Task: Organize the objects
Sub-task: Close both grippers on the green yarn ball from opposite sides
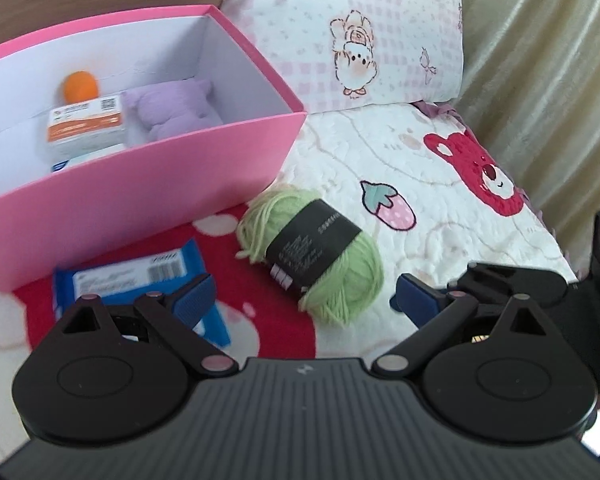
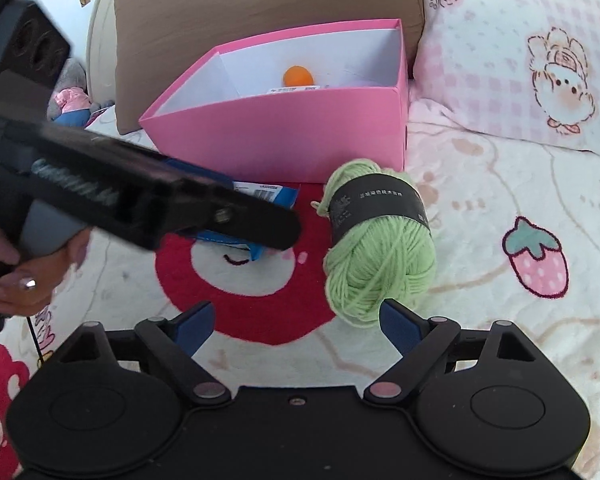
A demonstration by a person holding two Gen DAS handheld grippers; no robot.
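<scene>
A pink box (image 1: 148, 184) (image 2: 284, 136) stands on the bed with an orange ball (image 1: 80, 86) (image 2: 298, 77), a white and orange carton (image 1: 86, 122) and a purple plush (image 1: 172, 110) inside. In front of it lie a green yarn skein with a black band (image 1: 316, 248) (image 2: 380, 240) and a blue wipes packet (image 1: 140, 280) (image 2: 268, 196). My left gripper (image 1: 304, 300) hangs open just above and before the packet and skein, nothing between its blue pads. The right gripper (image 2: 296, 328) is open too, its right pad close to the skein's near end.
A patterned pillow (image 1: 352, 32) (image 2: 532, 52) lies behind and right of the box, a brown cushion (image 2: 260, 12) behind it. The bed cover has red bear and strawberry prints. A hand (image 2: 16, 268) holds the left gripper's body across the right wrist view. A curtain (image 1: 548, 80) hangs at right.
</scene>
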